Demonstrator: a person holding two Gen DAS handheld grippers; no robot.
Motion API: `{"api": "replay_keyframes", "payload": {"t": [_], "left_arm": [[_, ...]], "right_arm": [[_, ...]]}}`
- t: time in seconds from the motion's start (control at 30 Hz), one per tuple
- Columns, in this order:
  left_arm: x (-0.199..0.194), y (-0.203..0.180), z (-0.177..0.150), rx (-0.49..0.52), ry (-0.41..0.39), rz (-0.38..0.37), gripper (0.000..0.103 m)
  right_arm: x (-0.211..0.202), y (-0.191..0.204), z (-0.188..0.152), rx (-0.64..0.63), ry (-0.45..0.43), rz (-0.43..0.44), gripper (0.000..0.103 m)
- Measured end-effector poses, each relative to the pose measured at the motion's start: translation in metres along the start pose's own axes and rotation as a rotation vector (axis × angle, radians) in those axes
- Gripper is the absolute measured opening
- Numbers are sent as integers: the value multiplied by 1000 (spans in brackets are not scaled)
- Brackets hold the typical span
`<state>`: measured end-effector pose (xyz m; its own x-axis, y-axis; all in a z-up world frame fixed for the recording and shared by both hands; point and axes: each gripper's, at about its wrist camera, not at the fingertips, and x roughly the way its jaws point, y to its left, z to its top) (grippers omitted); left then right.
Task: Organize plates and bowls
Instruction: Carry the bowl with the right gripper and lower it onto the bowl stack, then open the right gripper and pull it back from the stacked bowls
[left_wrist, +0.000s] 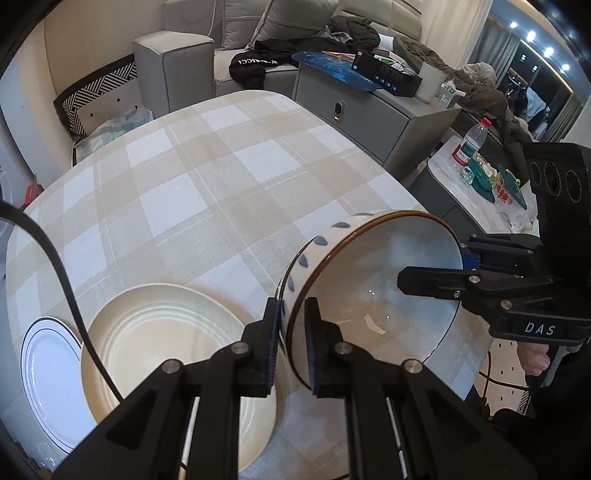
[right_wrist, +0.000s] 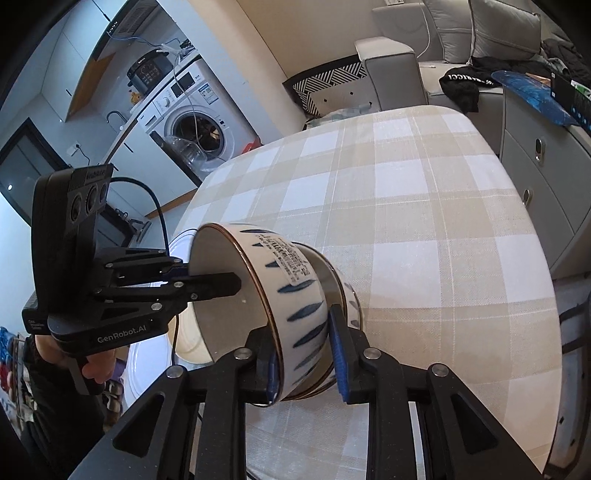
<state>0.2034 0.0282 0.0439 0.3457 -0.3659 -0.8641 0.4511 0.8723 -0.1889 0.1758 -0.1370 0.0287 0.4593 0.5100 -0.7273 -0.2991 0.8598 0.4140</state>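
Counting left to right in the left wrist view: two plates, two bowls, two grippers. White plate (left_wrist: 44, 365) with dark rim line lies at the table's (left_wrist: 207, 177) left edge, cream ribbed plate (left_wrist: 162, 350) overlapping it; both empty. Blue-leaf bowl (left_wrist: 373, 291) is tilted on its side above the checked cloth, nothing inside, nested in a second bowl (right_wrist: 349, 295) behind it. Left gripper (left_wrist: 291, 347) pinches the bowl's rim wall, pads pressed on it. Right gripper (right_wrist: 304, 362) straddles the opposite wall, jaws slightly spread; inner pad touches, outer pad contact unclear.
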Motion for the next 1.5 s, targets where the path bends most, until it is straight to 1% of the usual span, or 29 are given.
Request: {"api": "replay_keyframes", "payload": {"t": [0.1,0.13,0.23,0.4,0.47,0.5,0.6,0.67,0.73,0.77,0.8,0.83,0.87,0.93,1.0,1.03,1.1,1.17,1.2,1.23,1.27,1.3,1.33,1.37,1.43,1.5], "left_arm": [[-5,5,-2,-9,-20,2,11],[-5,7,-2,-16,-24,2,13],[-1,8,-2,-23,-29,-4,14],[2,8,-3,-25,-34,-6,14],[-2,9,-5,-33,-46,-11,20],[-4,9,-5,-35,-51,-11,21],[-9,9,-7,-35,-65,-12,30],[-11,8,-9,-33,-71,4,34],[-13,6,-10,-26,-78,23,34],[-15,6,-11,-25,-83,33,36],[-17,5,-12,-26,-91,39,38],[-21,5,-15,-31,-104,41,42],[-25,5,-17,-34,-116,43,44],[-35,3,-25,-36,-148,57,45],[-48,1,-35,-46,-185,74,48],[-55,1,-41,-54,-207,83,48],[-70,0,-56,-74,-243,105,48],[-87,-1,-74,-100,-283,133,50],[-94,-1,-83,-115,-298,147,52],[-102,-2,-94,-132,-315,163,58],[-110,-3,-105,-148,-332,176,66],[-117,-5,-115,-161,-351,187,73],[-127,-6,-129,-181,-376,205,86],[-134,-8,-140,-197,-397,226,93],[-146,-12,-163,-228,-435,272,99],[-155,-15,-183,-256,-458,320,99]], "right_arm": [[-6,-3,0,-14,-21,-23,27],[-8,-3,1,-17,-27,-24,27],[-10,-3,2,-41,-40,-53,27],[-11,-6,2,-62,-46,-56,27],[-6,-10,2,-49,-37,-36,27],[-2,-15,2,-33,-28,-17,27],[8,-28,3,16,-4,34,27],[10,-28,2,16,-3,35,27],[7,-23,1,-11,-15,20,27],[5,-20,1,-22,-21,15,31],[0,-16,0,-39,-38,11,43],[-6,-13,-1,-53,-60,8,51],[-13,-10,-2,-62,-81,4,55],[-24,-3,-4,-88,-108,6,59],[-35,4,-7,-117,-133,5,72],[-40,8,-8,-129,-145,2,75],[-50,17,-13,-160,-168,12,86],[-58,27,-18,-195,-184,30,91],[-61,32,-21,-213,-192,40,91],[-64,38,-24,-233,-196,49,92],[-66,44,-27,-253,-199,58,97],[-68,50,-30,-271,-203,69,101],[-70,55,-34,-285,-211,82,101],[-72,61,-37,-299,-216,95,101],[-74,70,-44,-320,-220,118,101],[-76,80,-51,-339,-222,142,102]]}}
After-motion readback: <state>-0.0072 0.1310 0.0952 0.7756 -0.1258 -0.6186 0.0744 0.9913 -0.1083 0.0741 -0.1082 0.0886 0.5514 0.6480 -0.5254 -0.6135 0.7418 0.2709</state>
